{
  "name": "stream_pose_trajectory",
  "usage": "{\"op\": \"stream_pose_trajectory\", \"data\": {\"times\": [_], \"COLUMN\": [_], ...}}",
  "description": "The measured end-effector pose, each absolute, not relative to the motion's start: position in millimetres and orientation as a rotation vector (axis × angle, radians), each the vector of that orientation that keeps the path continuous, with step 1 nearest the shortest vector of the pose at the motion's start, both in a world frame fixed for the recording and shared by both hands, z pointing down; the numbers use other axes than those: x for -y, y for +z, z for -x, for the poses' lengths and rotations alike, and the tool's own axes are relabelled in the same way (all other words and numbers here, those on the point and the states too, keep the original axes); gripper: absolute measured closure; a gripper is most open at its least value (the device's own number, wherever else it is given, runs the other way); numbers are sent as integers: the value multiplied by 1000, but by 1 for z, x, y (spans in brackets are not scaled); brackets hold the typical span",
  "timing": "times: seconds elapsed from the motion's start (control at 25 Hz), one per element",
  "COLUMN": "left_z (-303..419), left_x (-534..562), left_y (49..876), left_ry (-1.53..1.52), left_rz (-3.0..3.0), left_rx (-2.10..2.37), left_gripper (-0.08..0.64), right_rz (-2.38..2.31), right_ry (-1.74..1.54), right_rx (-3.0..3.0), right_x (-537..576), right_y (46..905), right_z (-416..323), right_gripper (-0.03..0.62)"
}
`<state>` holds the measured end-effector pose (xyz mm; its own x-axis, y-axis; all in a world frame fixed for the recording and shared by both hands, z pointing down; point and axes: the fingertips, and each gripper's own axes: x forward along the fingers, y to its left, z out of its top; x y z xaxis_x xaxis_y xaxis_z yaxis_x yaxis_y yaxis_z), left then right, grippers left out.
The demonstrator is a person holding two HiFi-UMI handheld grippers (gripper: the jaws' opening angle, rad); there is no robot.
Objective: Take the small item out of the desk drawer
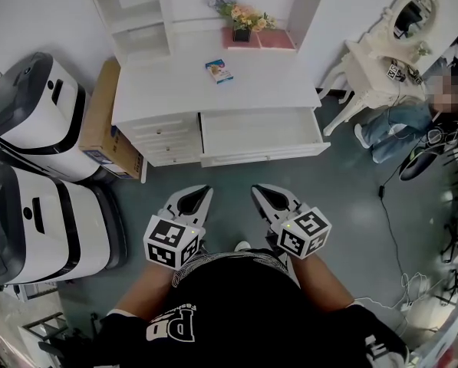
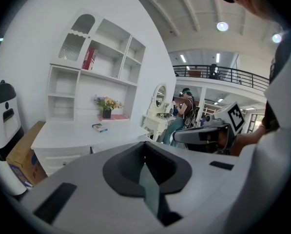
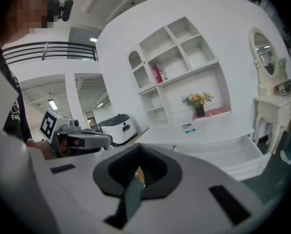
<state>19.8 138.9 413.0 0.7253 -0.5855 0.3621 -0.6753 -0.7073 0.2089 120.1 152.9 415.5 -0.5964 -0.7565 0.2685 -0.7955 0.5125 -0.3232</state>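
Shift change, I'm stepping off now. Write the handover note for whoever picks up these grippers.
Left gripper: shut, empty, held short of the desk.
Right gripper: shut, empty, alongside the left one.
Things: the drawer is pulled open and looks empty; the small box lies on the desk top.
Done: the item appears to be out of the drawer.
Left: probably only closing the drawer, if wanted.

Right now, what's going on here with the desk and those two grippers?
A person stands facing a white desk, holding the left gripper and the right gripper close to the body, short of the desk. Both pairs of jaws are together with nothing between them. The desk's wide drawer stands open and looks bare inside in the head view. A small box lies on the desktop, near a pot of flowers.
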Motion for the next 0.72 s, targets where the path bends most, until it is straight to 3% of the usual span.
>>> {"op": "stream_pose_trajectory", "data": {"times": [0.72], "left_z": [-19], "left_x": [-133], "left_y": [412], "left_ry": [394], "left_rz": [-2618], "left_rx": [959], "left_gripper": [546], "right_rz": [-1371], "right_ry": [650], "right_rx": [2626], "right_x": [-149], "right_y": [420], "right_z": [-120], "right_gripper": [586]}}
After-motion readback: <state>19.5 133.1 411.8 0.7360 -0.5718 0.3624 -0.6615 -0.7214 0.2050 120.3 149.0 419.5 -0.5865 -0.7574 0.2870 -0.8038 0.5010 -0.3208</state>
